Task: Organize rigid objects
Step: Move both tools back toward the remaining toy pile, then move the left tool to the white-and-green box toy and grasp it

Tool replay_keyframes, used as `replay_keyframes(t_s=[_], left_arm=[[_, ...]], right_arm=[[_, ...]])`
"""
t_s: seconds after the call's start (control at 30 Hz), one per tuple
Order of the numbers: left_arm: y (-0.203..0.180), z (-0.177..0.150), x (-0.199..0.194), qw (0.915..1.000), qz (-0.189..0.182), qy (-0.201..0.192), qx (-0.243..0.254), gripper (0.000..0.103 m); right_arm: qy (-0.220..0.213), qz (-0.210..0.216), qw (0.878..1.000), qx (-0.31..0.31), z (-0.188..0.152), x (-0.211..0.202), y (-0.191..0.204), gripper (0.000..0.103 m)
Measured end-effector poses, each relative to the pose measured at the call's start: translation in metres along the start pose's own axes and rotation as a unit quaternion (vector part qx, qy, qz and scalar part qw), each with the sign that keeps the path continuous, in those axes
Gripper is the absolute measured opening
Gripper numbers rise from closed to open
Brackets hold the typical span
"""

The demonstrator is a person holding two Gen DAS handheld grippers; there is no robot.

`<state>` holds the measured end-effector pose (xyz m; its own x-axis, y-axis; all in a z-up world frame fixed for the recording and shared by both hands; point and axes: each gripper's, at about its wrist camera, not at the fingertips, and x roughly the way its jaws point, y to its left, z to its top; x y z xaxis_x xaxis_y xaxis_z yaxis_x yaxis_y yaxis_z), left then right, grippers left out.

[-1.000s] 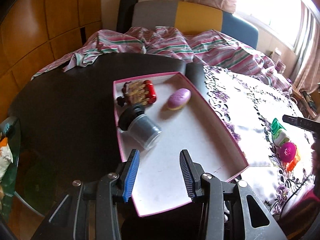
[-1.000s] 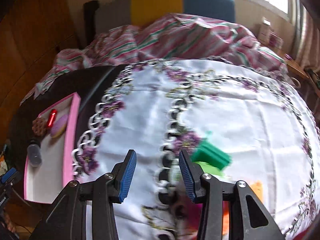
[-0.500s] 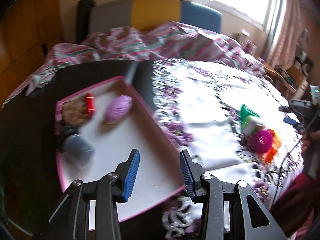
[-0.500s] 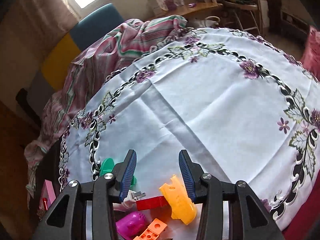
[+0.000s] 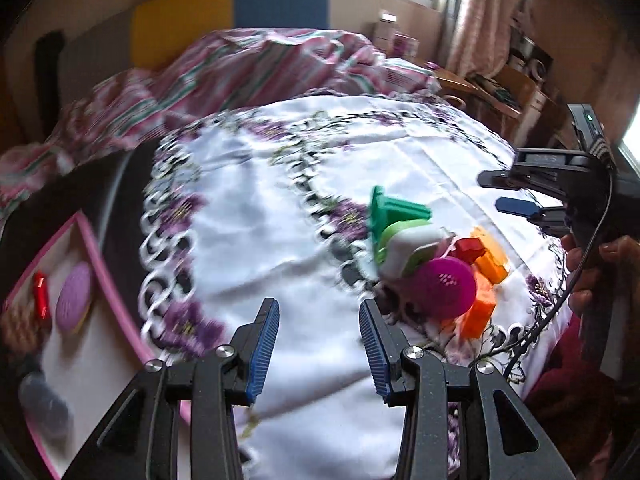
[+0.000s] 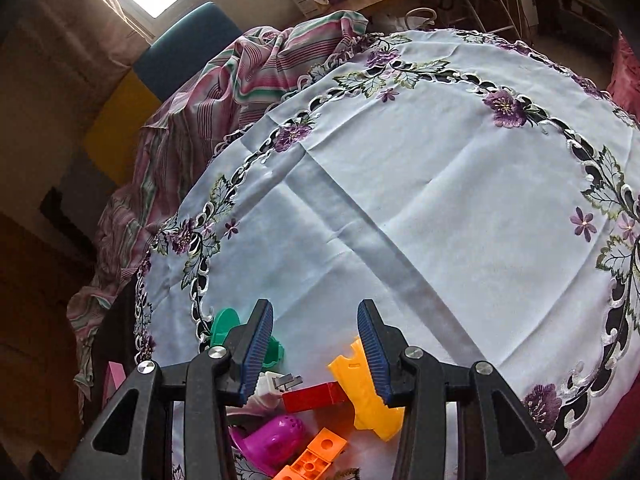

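Right gripper point(image 6: 316, 344) – jaws partly open, nothing between them, poised over the toy cluster: red block point(image 6: 314, 395), yellow piece point(image 6: 366, 390), magenta cup point(image 6: 272, 440), orange brick point(image 6: 316, 456), green piece point(image 6: 224, 322). Advice: settle on one item, probably the red block, and straddle it squarely. Left gripper point(image 5: 320, 344) – partly open, empty, above the white embroidered cloth point(image 5: 280, 208). Only the left view shows the pink-rimmed tray point(image 5: 96, 256) with sorted items; the right view gives a sharper look at the pile.

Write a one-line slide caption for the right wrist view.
Open right hand-held gripper hovers over a pile of plastic toys, red block and yellow piece, on the embroidered tablecloth.
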<state>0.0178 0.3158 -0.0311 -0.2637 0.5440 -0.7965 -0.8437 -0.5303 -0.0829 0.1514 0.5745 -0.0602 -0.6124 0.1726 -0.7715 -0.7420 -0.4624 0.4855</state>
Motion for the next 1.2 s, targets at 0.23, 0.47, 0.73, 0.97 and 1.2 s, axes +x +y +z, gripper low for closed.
replay_keyframes(t_s=[0.23, 0.47, 0.73, 0.97, 1.2], left_arm=[[-0.033, 0.036, 0.048, 0.9946, -0.042, 0.032, 0.09, 0.043], [-0.064, 0.053, 0.089, 0.982, -0.082, 0.065, 0.157, 0.055], [-0.066, 0.05, 0.104, 0.9793, -0.112, 0.092, 0.142, 0.046], [-0.04, 0.025, 0.076, 0.9888, -0.102, 0.069, 0.084, 0.036], [-0.011, -0.019, 0.041, 0.9947, -0.083, 0.061, 0.003, 0.037]], right_arm=[[0.004, 0.001, 1.0, -0.006, 0.002, 0.003, 0.003, 0.045], [0.009, 0.007, 1.0, 0.012, 0.004, 0.005, -0.003, 0.045], [0.012, 0.004, 1.0, 0.012, 0.004, 0.007, -0.003, 0.045], [0.01, -0.005, 1.0, 0.002, 0.004, 0.008, -0.001, 0.045], [0.013, -0.011, 1.0, -0.007, 0.002, 0.009, 0.002, 0.045]])
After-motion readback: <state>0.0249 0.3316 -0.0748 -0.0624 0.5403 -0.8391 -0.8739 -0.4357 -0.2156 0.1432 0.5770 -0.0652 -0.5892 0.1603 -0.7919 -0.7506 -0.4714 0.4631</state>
